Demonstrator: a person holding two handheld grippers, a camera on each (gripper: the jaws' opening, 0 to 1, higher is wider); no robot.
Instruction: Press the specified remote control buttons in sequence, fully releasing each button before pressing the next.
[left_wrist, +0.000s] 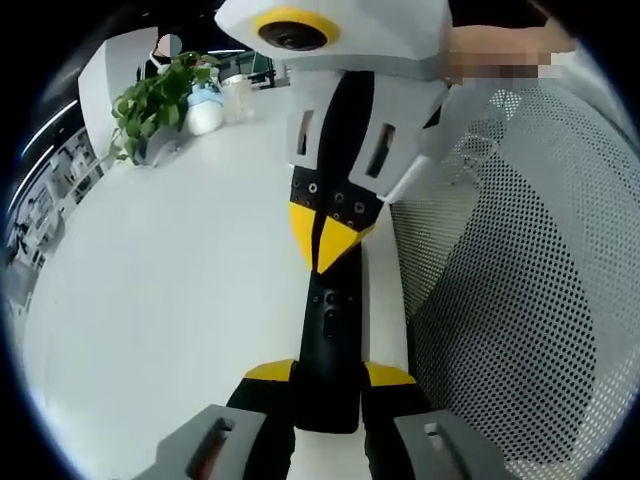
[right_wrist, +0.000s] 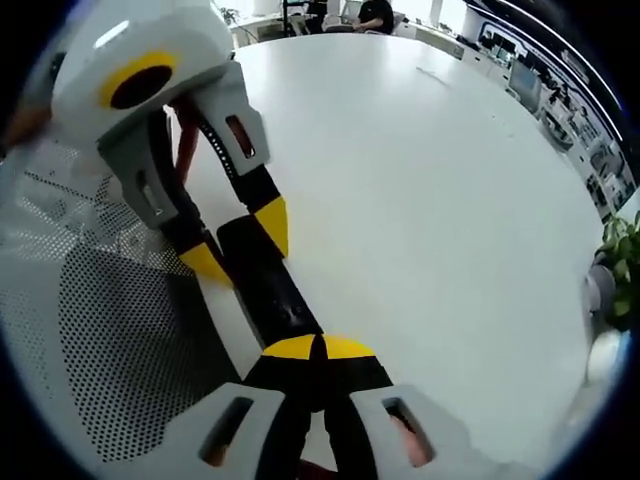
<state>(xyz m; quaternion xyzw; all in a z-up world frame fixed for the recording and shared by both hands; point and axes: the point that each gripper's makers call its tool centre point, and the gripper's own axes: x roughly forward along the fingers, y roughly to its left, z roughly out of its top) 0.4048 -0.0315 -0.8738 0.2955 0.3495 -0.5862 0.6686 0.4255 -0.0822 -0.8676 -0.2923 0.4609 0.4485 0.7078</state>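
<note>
Remote: the black remote (left_wrist: 330, 340) lay at the white table's (left_wrist: 170, 290) edge, beside a mesh chair (left_wrist: 520, 300).
Left gripper (left_wrist: 330, 375): your jaws were clamped on the remote's near end — holding it steady.
Right gripper (right_wrist: 318, 347): your yellow tips were pinched together, down on the remote's face.
Background: a potted plant (left_wrist: 155, 100) stood at the far end.
</note>
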